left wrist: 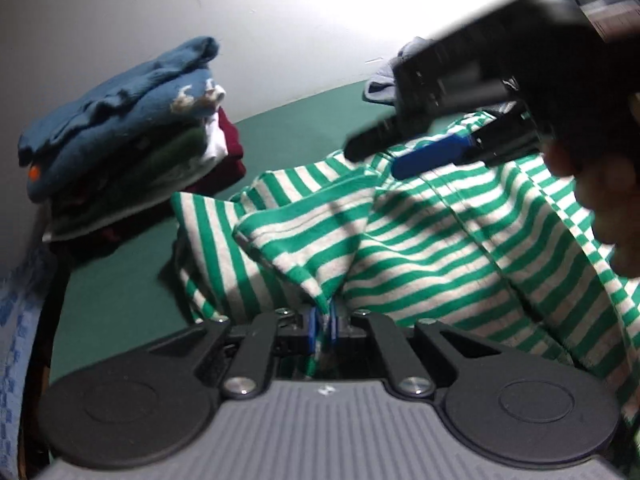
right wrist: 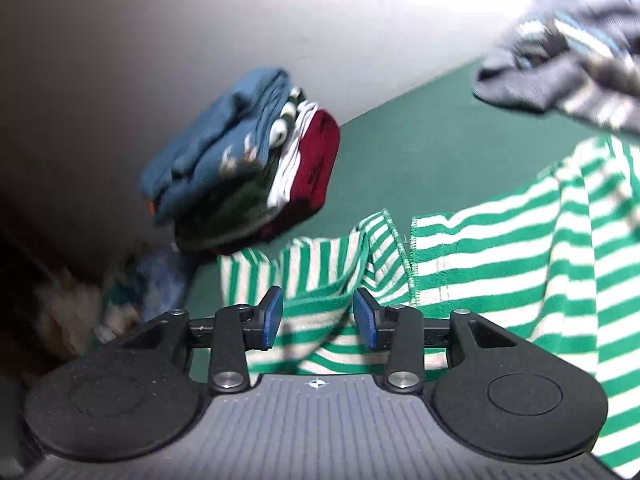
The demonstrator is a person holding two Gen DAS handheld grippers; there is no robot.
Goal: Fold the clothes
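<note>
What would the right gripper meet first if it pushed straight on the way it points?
Most likely the striped shirt: the open right gripper has its fabric directly ahead between the pads. The stack of folded clothes lies beyond, off to the left.

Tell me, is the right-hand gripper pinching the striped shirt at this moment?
No, the right gripper has its blue pads apart over the green-and-white striped shirt, with a clear gap between them and no fabric clamped.

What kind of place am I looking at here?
Probably a home laundry-folding spot. A stack of folded clothes sits on a green surface against a plain wall, a green-striped garment lies spread for folding, and a grey crumpled garment waits behind.
</note>
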